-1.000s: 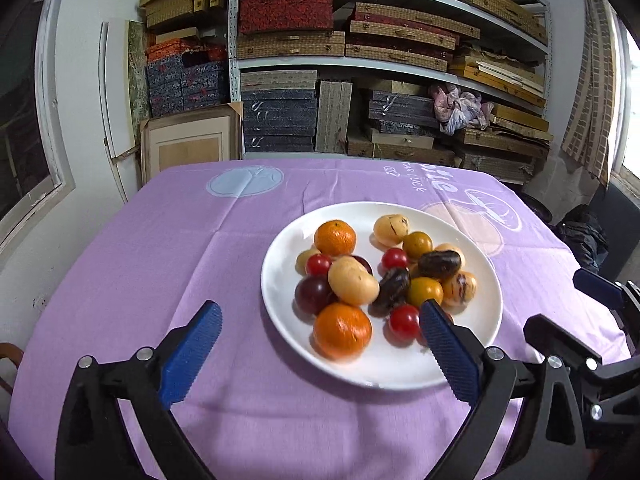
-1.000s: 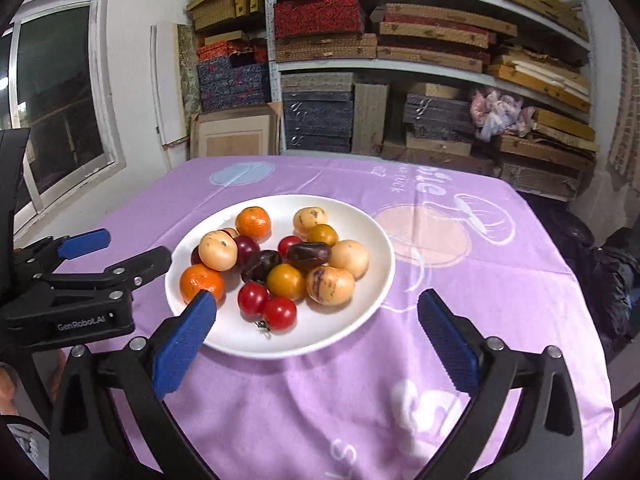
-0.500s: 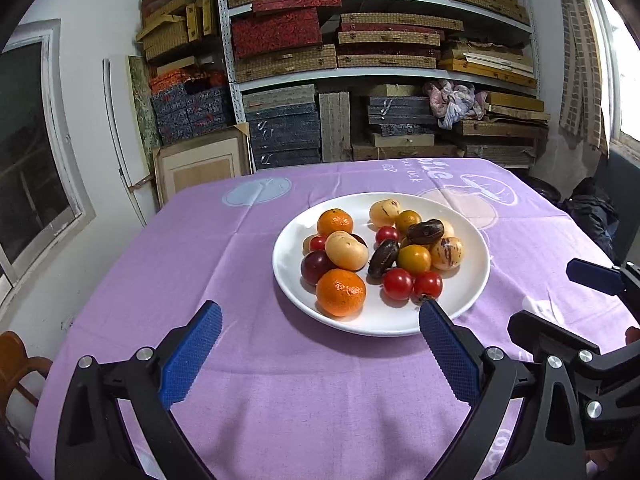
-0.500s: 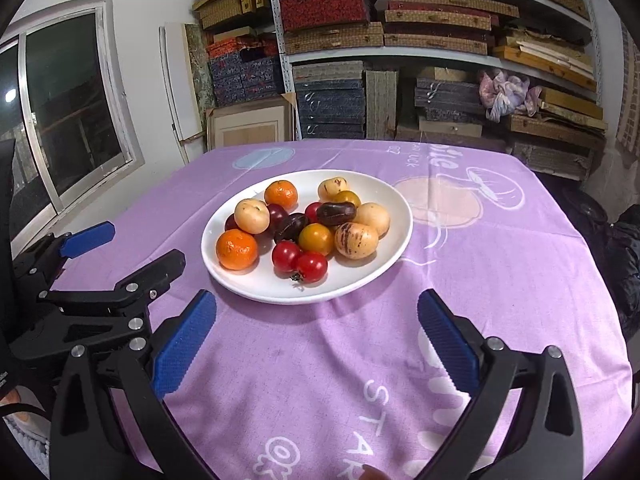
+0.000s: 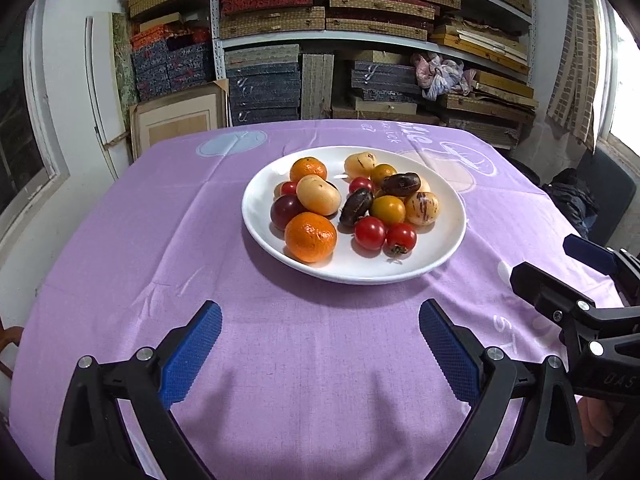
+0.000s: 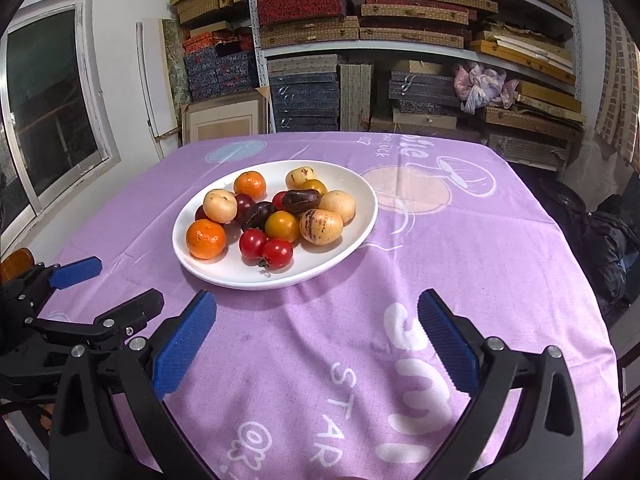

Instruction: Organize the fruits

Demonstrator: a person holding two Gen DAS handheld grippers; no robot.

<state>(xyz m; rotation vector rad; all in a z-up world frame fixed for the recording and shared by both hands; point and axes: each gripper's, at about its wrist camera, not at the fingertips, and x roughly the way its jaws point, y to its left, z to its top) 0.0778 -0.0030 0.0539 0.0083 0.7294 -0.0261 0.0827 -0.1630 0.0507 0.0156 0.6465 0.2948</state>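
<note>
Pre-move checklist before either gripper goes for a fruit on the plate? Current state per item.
1. Left gripper open, nothing held: ok.
2. Right gripper open, nothing held: ok.
3. Both grippers short of the plate, touching no fruit: ok.
4. Fruit all on the plate, none on the cloth: ok.
5. Near mandarin and the two red tomatoes reachable at the front edge: ok.
6. Where sorted fruit should go: cannot tell, no second container in view.
</note>
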